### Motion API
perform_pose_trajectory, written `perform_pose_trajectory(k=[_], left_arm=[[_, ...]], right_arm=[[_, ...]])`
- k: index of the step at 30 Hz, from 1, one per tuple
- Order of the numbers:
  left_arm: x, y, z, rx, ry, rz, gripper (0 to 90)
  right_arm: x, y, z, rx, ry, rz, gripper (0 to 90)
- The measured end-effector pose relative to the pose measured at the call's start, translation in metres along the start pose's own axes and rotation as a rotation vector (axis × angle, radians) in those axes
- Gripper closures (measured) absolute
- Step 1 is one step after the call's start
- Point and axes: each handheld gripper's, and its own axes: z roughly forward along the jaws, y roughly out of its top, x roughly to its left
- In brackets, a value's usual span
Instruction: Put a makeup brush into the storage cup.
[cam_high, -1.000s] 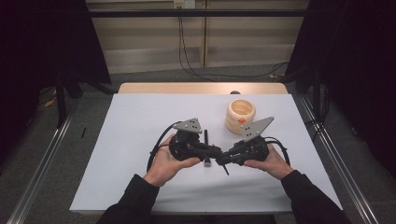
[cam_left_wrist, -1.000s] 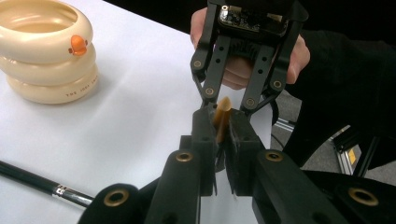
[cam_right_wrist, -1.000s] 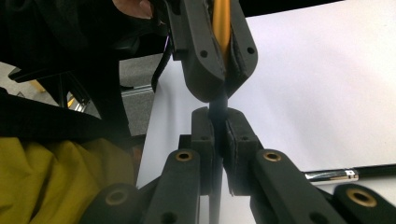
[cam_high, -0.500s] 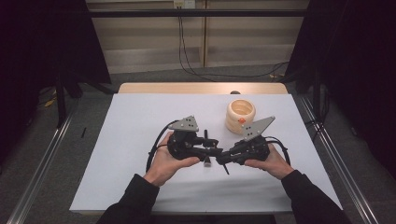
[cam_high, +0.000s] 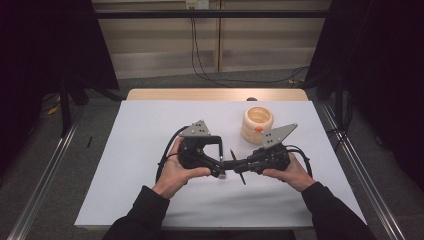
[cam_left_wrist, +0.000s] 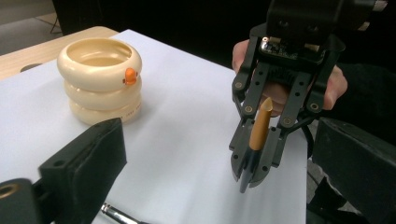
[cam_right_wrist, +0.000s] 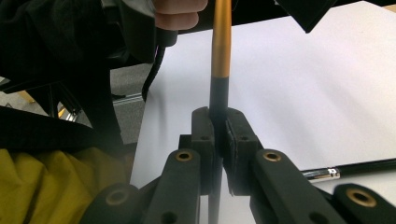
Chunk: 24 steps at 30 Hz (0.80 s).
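Nearest the person, the left gripper (cam_high: 220, 159) is seen with its jaws wide apart. They have just been opening, and nothing is pressed between them. Facing it, almost tip to tip, the right gripper (cam_high: 235, 166) is clamped shut on a pen (cam_high: 238, 167), which is gripped at its black part and stands crosswise to the jaws, just above the table (cam_high: 150, 125). Beyond both, near the right gripper's plate, a cream ringed cup (cam_high: 258, 122) is set upright, apart from both grippers.

The pen is judged to have been passed over: it is carried by the right gripper alone and has been let go by the left. What is probably left is for it to be brought to the cup and put in, which has not been begun.

From the high view the pen is read only as a thin dark stick. Its orange barrel and pointed end are made out in the left gripper view (cam_left_wrist: 258, 133), and the closed pads on the black section in the right gripper view (cam_right_wrist: 219, 126). A black rod (cam_right_wrist: 355, 169) with a silver band, lying on the table, is shown in both gripper views. What it belongs to cannot be told.
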Motion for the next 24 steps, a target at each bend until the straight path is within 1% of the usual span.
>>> perform_pose_trajectory(k=[1,2,4,5,6,7,8,9,10,11,12,13,14,16,17,18,20,21,22,23,24], left_arm=[[0.000,0.000,-0.001,-0.002,0.005,0.011,4.6],[0.000,0.000,-0.002,-0.008,0.002,0.019,4.8],[0.000,-0.001,-0.005,-0.029,0.008,0.037,3.1],[0.000,-0.001,-0.006,-0.040,0.020,0.037,2.9],[0.000,-0.001,-0.008,-0.042,0.037,0.042,2.8],[0.000,-0.002,-0.009,-0.058,0.041,0.043,2.5],[0.000,-0.002,-0.011,-0.058,0.078,0.047,2.1],[0.000,-0.003,-0.012,-0.079,0.101,0.048,1.4],[0.000,-0.003,-0.014,-0.081,0.137,0.050,1.4],[0.001,-0.005,-0.016,-0.100,0.154,0.043,1.5],[0.001,-0.007,-0.017,-0.122,0.153,0.033,1.5],[0.002,-0.010,-0.019,-0.129,0.161,0.033,1.3],[0.002,-0.012,-0.021,-0.120,0.185,0.033,1.1],[0.004,-0.018,-0.024,-0.142,0.199,0.023,1.4],[0.005,-0.021,-0.027,-0.144,0.206,0.022,1.1],[0.006,-0.023,-0.029,-0.158,0.221,0.025,0.8],[0.007,-0.027,-0.034,-0.165,0.274,0.012,1.3],[0.008,-0.030,-0.036,-0.179,0.279,0.009,1.2],[0.009,-0.032,-0.038,-0.178,0.300,0.002,1.0],[0.010,-0.034,-0.041,-0.175,0.311,0.002,1.1],[0.010,-0.036,-0.042,-0.181,0.314,0.000,1.0]], right_arm=[[0.000,0.000,0.000,0.001,-0.003,0.001,84.1],[-0.001,0.000,-0.001,0.000,-0.002,0.001,84.1],[-0.001,0.000,-0.001,-0.005,-0.012,0.003,84.1],[-0.001,0.000,-0.002,-0.007,-0.007,0.006,84.1],[-0.001,0.000,-0.002,-0.008,-0.012,0.006,84.1],[-0.001,0.000,-0.002,-0.010,-0.013,0.008,84.1],[-0.001,0.000,-0.002,-0.011,-0.014,0.008,84.2],[-0.001,0.000,-0.003,-0.010,-0.023,0.009,84.1],[-0.002,0.000,-0.003,-0.011,-0.025,0.011,84.1],[-0.002,0.000,-0.003,-0.011,-0.027,0.011,84.2],[-0.002,0.000,-0.003,-0.013,-0.033,0.012,84.1],[-0.002,0.000,-0.003,-0.013,-0.031,0.014,84.1],[-0.002,0.000,-0.003,-0.011,-0.036,0.020,84.1],[-0.003,-0.001,-0.003,-0.013,-0.045,0.027,84.1],[-0.003,-0.001,-0.003,-0.015,-0.050,0.031,84.1],[-0.004,-0.001,-0.003,-0.015,-0.051,0.032,84.1],[-0.004,-0.001,-0.003,-0.020,-0.061,0.031,84.1],[-0.004,-0.001,-0.004,-0.021,-0.064,0.030,84.1],[-0.004,0.000,-0.004,-0.025,-0.065,0.033,84.1],[-0.004,0.000,-0.004,-0.026,-0.072,0.036,84.1],[-0.005,0.000,-0.005,-0.024,-0.083,0.039,84.1]])
